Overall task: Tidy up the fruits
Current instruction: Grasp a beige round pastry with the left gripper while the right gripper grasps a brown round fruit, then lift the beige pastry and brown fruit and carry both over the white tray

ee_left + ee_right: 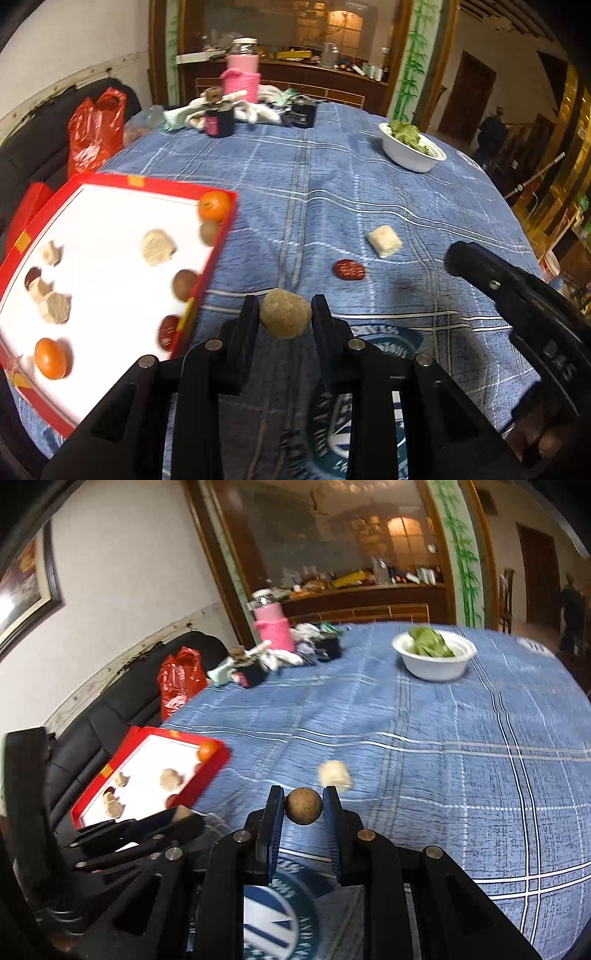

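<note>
Left wrist view: the left claw point(285, 314) pinches a tan lump point(285, 313) between its pads, above the blue checked surface point(369, 184) just right of the red tray point(207, 273). The tray holds two oranges point(214, 205), brown fruits, red dates and pale chunks. A date point(348, 270) and a pale block point(384, 240) lie apart on the cloth. Right wrist view: the right claw point(303, 806) grips a brown ball point(303, 806). A white bowl point(434, 664) of greens sits far back.

White wall point(129, 572) at left with framed picture point(26, 579), black sofa point(110, 701) below it, blue plaid tablecloth point(332, 184), far wooden-framed glass partition point(288, 29) with bamboo-painted edges, warm lamp glow, dark wooden door point(467, 92) at right
</note>
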Tool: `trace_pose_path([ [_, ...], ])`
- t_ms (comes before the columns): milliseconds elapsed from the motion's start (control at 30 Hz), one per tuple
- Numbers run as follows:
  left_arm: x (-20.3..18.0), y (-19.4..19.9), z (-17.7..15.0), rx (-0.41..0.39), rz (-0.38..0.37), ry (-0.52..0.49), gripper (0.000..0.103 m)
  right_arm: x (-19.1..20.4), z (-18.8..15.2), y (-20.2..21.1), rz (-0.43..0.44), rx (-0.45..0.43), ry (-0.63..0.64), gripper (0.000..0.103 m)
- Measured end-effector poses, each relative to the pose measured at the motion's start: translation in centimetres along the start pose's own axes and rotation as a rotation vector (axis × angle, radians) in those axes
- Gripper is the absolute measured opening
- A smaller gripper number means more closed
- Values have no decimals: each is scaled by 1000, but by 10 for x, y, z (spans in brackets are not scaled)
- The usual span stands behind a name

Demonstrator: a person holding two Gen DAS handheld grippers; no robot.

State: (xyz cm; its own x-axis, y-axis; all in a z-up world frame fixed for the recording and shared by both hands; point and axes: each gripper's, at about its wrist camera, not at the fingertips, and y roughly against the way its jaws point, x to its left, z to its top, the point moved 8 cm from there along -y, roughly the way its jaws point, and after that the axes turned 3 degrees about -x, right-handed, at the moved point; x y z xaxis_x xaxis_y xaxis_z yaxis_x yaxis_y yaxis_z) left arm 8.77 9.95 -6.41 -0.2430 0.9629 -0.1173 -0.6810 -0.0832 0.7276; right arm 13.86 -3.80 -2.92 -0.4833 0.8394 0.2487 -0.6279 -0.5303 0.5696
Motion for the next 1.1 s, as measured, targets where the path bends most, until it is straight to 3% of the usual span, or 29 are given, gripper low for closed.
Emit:
trace_pose_path([
  [233,38,21,6,-50,14,86,27,44,3,13,11,-53,101,22],
  [433,89,36,14,-102,112,171,27,65,0,3,3,-21,156,22],
  [700,135,38,13,-99,207,226,27,96,-3,-22,19,36,205,22],
  [1100,167,31,6,-63,283,240,27,147,-7,-58,82,97,260,22],
])
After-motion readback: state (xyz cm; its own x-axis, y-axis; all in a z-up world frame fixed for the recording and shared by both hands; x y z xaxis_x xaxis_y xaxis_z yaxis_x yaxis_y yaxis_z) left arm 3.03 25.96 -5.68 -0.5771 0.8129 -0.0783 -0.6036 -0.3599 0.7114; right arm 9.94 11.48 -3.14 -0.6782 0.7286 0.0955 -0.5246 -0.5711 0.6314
